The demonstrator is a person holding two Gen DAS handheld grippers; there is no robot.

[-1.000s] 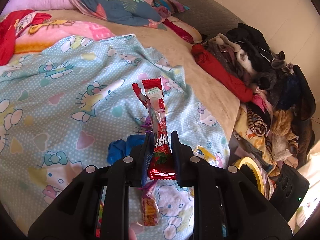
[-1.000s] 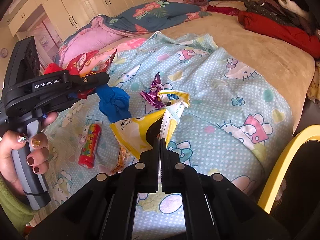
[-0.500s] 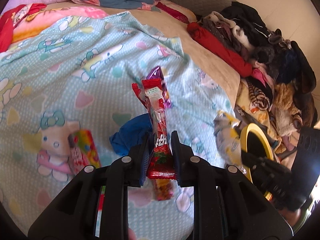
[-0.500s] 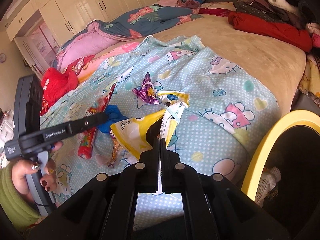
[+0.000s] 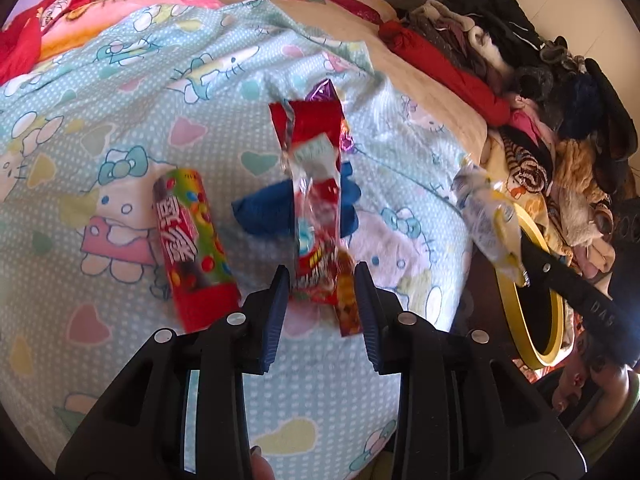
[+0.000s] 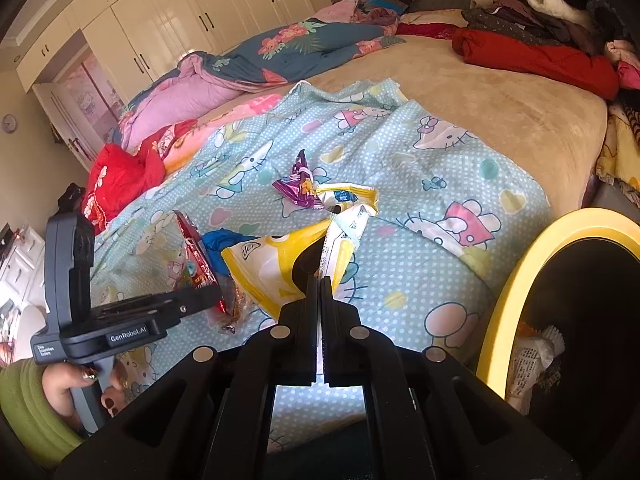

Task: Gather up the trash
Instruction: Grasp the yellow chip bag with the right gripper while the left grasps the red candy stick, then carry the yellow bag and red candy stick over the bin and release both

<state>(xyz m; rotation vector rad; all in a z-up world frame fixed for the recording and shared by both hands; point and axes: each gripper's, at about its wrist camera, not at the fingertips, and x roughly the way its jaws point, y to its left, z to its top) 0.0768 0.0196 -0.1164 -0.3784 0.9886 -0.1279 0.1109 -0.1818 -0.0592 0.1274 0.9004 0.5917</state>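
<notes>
Left wrist view shows my left tool (image 5: 322, 280) with its jaws opening around the red snack wrapper (image 5: 316, 184); the wrapper stands blurred between them and the pads no longer seem to press on it, so I judge it is slipping free above the bed rather than over the bin. My right tool (image 6: 319, 280) is pinched tight on the yellow and white snack bag (image 6: 276, 268), held up just short of the yellow-rimmed bin (image 6: 516, 280).

Around these, more litter lies on the Hello Kitty blanket (image 5: 120, 128): a candy tube (image 5: 192, 240) left of my left tool, a crumpled blue piece (image 5: 264, 208) behind the red wrapper, a small orange wrapper (image 5: 346, 300) under it, and a purple foil wrapper (image 6: 300, 184) beside a torn white and yellow wrapper (image 6: 344, 196) further up the blanket.

The bin stands off the bed's corner, lined in black. Inside I see at least one crumpled white wrapper (image 6: 532, 356) against the wall; the rest of its depth is dark and I cannot tell more.

So I judge the job barely begun: something is binned, two pieces are at the tools, and several remain on the blanket.
</notes>
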